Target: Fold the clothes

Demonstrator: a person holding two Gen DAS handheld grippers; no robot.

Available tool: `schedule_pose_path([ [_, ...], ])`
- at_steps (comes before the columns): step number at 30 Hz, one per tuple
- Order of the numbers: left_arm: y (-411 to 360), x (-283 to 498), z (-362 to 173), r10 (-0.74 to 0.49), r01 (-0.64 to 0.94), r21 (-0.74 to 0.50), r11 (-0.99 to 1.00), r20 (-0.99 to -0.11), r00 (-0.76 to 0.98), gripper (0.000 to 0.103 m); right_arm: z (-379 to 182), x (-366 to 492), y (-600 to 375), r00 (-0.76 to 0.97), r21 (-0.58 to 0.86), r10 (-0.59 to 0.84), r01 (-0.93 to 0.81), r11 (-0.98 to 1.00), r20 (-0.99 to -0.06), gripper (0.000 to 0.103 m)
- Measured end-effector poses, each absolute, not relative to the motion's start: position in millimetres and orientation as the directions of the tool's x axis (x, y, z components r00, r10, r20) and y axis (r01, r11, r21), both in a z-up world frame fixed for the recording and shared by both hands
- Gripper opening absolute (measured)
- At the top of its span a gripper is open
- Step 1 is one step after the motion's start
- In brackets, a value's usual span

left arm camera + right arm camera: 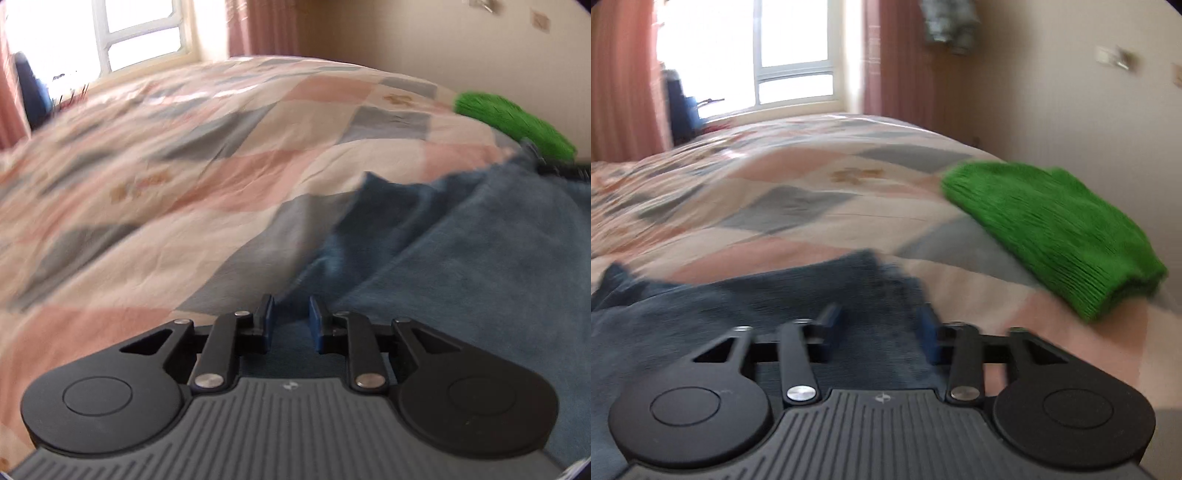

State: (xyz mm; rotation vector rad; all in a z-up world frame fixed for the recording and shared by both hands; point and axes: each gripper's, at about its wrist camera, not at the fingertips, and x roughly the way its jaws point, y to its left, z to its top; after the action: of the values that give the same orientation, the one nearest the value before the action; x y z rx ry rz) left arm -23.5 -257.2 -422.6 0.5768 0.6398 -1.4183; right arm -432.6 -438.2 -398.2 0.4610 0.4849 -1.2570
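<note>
Your left gripper (290,317) sits low over the blue garment (461,266), its 2 fingers parted by a narrow gap with blue cloth showing between them; motion blur hides whether they actually pinch it. Your right gripper (882,328) has its fingers spread wide, straddling a raised edge of the same blue garment (775,295) without closing on it. The garment lies crumpled on the patchwork quilt (775,192), at the near side of the bed. A folded green knit (1052,225) rests on the quilt to the right, near the wall, apart from the blue cloth.
</note>
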Motion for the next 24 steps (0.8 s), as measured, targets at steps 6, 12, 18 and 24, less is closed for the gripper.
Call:
schedule_pose_path([
  [6, -233, -17, -393, -0.714, 0.988, 0.012, 0.152, -0.69, 0.118, 0.015, -373, -473, -413, 0.203, 0.195, -0.816, 0.974, 0.113, -0.542, 0.05],
  [12, -160, -76, -358, -0.745, 0.998, -0.034, 0.057, -0.667, 0.019, 0.015, -349, -467, -339, 0.343, 0.227, -0.826, 0.937, 0.266, -0.448, 0.04],
  [18, -127, -127, -396, -0.709, 0.999, -0.046, -0.01, -0.704, -0.04, 0.02, -392, -448, -331, 0.313, 0.099, -0.779, 0.945, 0.311, -0.543, 0.004],
  [24, -115, -102, -393, -0.678, 0.976, -0.123, 0.178, -0.735, 0.031, 0.016, -385, -457, -328, 0.273, 0.167, -0.782, 0.962, 0.216, -0.561, 0.0],
])
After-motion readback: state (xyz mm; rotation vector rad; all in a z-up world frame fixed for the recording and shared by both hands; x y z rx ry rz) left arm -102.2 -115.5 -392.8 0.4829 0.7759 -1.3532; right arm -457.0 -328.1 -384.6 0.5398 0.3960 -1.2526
